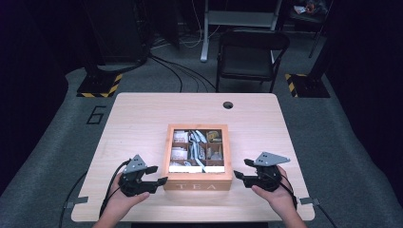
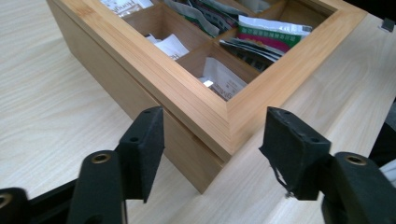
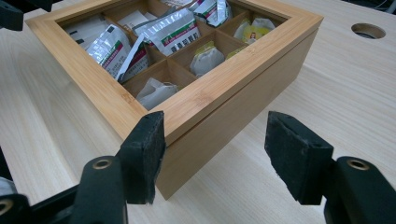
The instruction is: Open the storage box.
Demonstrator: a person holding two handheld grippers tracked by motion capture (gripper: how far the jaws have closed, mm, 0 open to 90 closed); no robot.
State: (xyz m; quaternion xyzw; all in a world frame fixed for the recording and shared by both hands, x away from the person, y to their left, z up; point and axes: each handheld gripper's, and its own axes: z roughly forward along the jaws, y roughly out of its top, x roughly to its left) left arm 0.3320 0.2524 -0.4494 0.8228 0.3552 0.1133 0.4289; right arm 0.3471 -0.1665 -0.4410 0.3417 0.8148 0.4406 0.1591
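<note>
A bamboo tea box [image 1: 197,184] marked TEA stands near the table's front edge, its windowed lid down, and several tea sachets [image 1: 195,142] show in its compartments. My left gripper [image 1: 159,174] is at the box's front left corner. In the left gripper view its jaws [image 2: 215,140] stand open on either side of that corner of the box [image 2: 177,88], pads apart from the wood. My right gripper [image 1: 241,168] is at the front right corner. There too the jaws [image 3: 215,140] are open, with the corner of the box [image 3: 233,79] between them.
The light wooden table [image 1: 138,118] has a round cable hole [image 1: 228,105] at its far edge. A black folding chair [image 1: 252,52] stands behind it on the grey floor, with cables and stand bases around. Bare tabletop lies on both sides of the box.
</note>
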